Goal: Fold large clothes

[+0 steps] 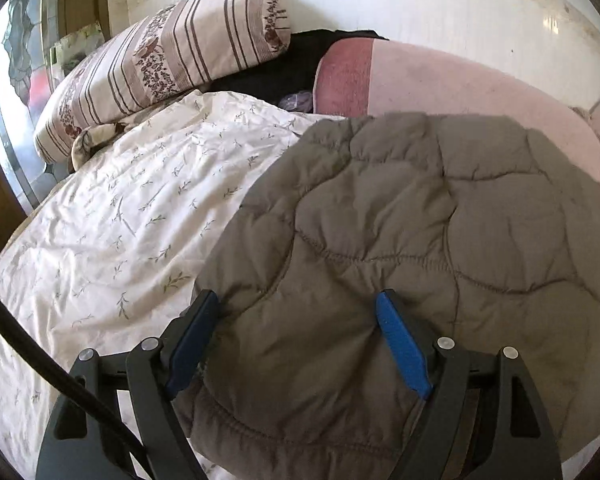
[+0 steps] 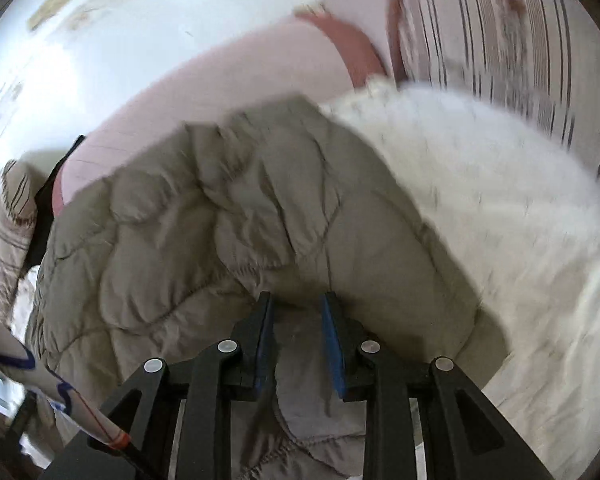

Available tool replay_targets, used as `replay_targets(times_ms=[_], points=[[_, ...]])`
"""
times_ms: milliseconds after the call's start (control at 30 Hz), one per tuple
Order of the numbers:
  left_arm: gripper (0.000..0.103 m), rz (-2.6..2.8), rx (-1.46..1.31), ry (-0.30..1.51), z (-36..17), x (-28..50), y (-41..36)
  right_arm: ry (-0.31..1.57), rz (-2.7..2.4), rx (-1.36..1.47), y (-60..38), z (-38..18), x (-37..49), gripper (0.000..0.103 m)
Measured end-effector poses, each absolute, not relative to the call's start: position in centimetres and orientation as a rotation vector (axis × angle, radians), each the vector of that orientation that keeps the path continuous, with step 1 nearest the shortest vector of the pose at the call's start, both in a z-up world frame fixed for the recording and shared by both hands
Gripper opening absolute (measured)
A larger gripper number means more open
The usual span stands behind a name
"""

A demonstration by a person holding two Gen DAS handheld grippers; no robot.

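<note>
A grey-brown quilted jacket (image 1: 420,220) lies on the bed over a white leaf-print quilt (image 1: 140,220). My left gripper (image 1: 296,300) stands wide over the jacket's near left edge. A thick fold of the jacket sits between its blue pads (image 1: 400,344), which show no squeeze on it. In the blurred right wrist view the jacket (image 2: 200,220) is rumpled. There my right gripper (image 2: 296,300) has its jaws narrow, pinching a fold at the jacket's near edge.
A striped floral pillow (image 1: 172,60) lies at the bed's far left, with a black garment (image 1: 284,64) behind it. A pink blanket (image 1: 460,88) covers the far side by the white wall. A black cable (image 1: 40,340) crosses the lower left.
</note>
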State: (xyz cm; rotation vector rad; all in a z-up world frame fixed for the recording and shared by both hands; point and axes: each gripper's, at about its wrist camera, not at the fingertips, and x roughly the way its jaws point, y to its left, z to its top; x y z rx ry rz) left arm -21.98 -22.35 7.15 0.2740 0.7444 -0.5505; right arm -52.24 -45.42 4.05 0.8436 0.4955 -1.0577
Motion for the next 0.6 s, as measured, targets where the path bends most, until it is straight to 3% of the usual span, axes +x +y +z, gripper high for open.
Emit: replay_targets(times_ms=[367, 600], points=[[0.08, -0.553, 0.26, 0.595, 8.9, -24.7, -22.3, 0.408, -0.91, 0.535, -39.9, 8.6, -47.5, 0.027], [0.081, -0.652, 0.337, 0.582, 7.6, -27.4, -24.3, 0.531, -0.814, 0.499, -38.4, 6.5, -44.0, 0.029]])
